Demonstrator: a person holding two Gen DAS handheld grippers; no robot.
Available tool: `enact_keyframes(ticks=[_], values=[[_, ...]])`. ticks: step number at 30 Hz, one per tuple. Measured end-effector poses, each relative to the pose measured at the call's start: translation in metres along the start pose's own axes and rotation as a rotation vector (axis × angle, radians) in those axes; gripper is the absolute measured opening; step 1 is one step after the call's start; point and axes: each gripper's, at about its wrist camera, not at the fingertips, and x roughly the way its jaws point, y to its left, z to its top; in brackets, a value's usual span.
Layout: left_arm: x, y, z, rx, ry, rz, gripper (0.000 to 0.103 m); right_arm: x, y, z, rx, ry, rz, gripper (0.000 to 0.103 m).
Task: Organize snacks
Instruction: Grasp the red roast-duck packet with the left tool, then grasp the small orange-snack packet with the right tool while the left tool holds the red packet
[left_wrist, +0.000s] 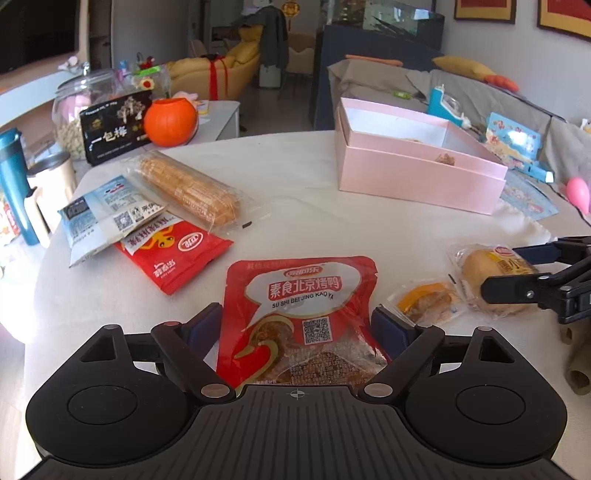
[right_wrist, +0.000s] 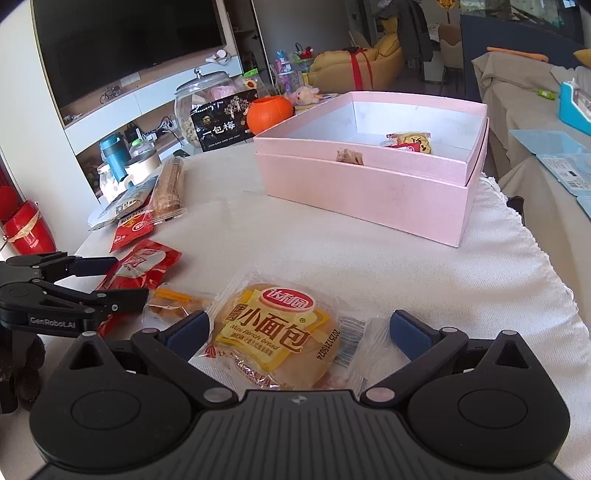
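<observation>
Red duck-snack pouch (left_wrist: 299, 317): we lose its lower end under left hand-held gripper (left_wrist: 297, 325) body. Mini bread packet (right_wrist: 273, 332): near edge likewise covered by right hand-held gripper (right_wrist: 297, 334). Small brown item (right_wrist: 349, 155) in pink box (right_wrist: 369, 192): too small, we cannot identify. Blue-white packet (left_wrist: 99, 218) print unreadable.

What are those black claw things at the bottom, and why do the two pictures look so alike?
Those are two hand-held grabbers, each with a camera looking along its fingers. One picture comes from the left gripper, the other from the right gripper. Both are open and grip nothing. The red pouch of roast-duck snack lies between the left fingers, and the clear-wrapped small bread bun between the right ones. They lie on a white tablecloth beside an open pink cardboard box, which already holds a couple of snacks.
</observation>
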Motion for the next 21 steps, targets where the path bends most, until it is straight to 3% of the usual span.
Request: enact_keyframes(ticks=[5, 10, 13, 16, 18, 21], values=[[-0.006, 0.004, -0.004, -0.028, -0.026, -0.006, 0.089, 0.0, 0.003, 0.009, -0.013, 0.047, -0.021, 0.103], [-0.004, 0.0, -0.006, -0.017, -0.034, 0.011, 0.089, -0.027, 0.017, 0.015, -0.078, -0.054, -0.092, 0.098], [-0.004, 0.0, -0.007, -0.019, -0.036, 0.013, 0.089, -0.034, 0.041, 0.016, -0.165, -0.067, -0.076, 0.098], [-0.004, 0.0, -0.007, -0.019, -0.036, 0.013, 0.089, -0.03, 0.065, 0.01, -0.244, -0.043, -0.037, 0.083], [-0.004, 0.0, -0.007, -0.017, -0.035, 0.015, 0.089, -0.024, 0.076, 0.005, -0.305, -0.025, -0.041, 0.067], [-0.004, 0.0, -0.007, -0.02, -0.036, 0.013, 0.089, -0.021, 0.082, -0.004, -0.43, -0.021, -0.107, 0.065]])
